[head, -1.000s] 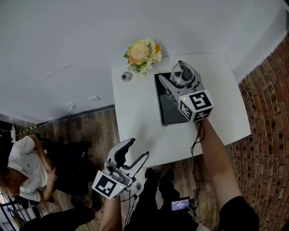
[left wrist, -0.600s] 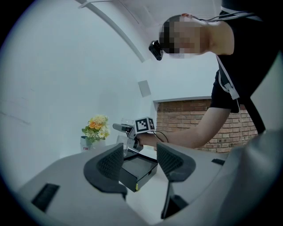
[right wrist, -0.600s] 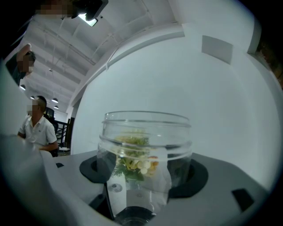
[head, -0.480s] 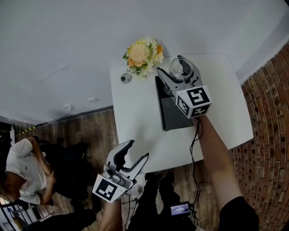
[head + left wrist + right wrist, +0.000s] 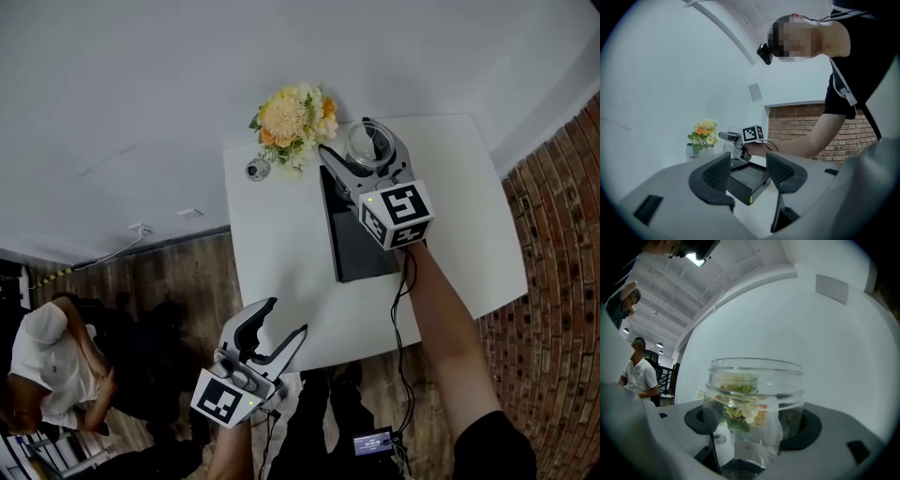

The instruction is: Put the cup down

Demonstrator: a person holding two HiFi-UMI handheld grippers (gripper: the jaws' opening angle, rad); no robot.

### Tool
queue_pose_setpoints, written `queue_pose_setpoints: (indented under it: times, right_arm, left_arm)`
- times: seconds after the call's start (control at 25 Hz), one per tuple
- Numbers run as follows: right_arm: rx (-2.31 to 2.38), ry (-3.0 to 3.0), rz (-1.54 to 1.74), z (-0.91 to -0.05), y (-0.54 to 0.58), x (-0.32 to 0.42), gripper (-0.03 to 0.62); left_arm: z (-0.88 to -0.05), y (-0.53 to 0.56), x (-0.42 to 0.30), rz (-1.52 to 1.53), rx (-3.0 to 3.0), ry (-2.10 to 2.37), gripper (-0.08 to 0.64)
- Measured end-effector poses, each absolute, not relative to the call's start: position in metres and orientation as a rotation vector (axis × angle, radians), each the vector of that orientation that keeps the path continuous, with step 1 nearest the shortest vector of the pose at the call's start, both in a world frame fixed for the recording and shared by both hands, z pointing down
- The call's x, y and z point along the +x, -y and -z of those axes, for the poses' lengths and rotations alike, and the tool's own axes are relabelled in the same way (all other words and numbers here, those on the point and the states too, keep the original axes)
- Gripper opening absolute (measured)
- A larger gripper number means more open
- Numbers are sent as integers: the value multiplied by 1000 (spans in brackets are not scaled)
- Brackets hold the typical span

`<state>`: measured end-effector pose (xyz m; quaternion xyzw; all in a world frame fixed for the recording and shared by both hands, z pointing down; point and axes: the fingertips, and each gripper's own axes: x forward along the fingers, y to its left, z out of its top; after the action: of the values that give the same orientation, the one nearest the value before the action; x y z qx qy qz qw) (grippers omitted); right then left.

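Observation:
A clear, empty cup (image 5: 366,142) stands upright between the jaws of my right gripper (image 5: 357,150), which is shut on it over the far end of a black box (image 5: 354,239). In the right gripper view the cup (image 5: 754,399) fills the gap between the two pads (image 5: 699,419), and the flowers show through it. My left gripper (image 5: 284,319) hangs open and empty off the table's near edge. In the left gripper view its jaws (image 5: 747,171) frame the black box (image 5: 749,180) and the right gripper's marker cube (image 5: 752,133).
A bunch of yellow and orange flowers (image 5: 289,114) in a small vase stands at the white table's (image 5: 281,244) far left corner, with a small round object (image 5: 258,170) beside it. A brick wall (image 5: 562,281) runs along the right. A person (image 5: 47,366) stands at the lower left.
The right gripper has carried the cup a little toward the far end of the black box. The left gripper has dropped slightly back from the table, still open.

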<state>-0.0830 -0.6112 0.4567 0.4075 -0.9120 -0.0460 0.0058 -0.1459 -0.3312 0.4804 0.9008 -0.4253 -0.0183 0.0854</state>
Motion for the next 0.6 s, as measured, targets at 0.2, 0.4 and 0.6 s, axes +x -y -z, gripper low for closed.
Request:
queue_pose_setpoints:
  times: [0.2, 0.4, 0.6]
  right_arm:
    - [1265, 2859, 143, -459, 614, -86, 371]
    - [1237, 2856, 166, -460, 612, -89, 373]
    - [1227, 2844, 195, -460, 612, -93, 383]
  left_arm:
    - [-482, 334, -148, 55, 2683, 1269, 225]
    - [-482, 336, -149, 59, 2681, 1268, 225]
    - [-482, 336, -150, 62, 2681, 1262, 225]
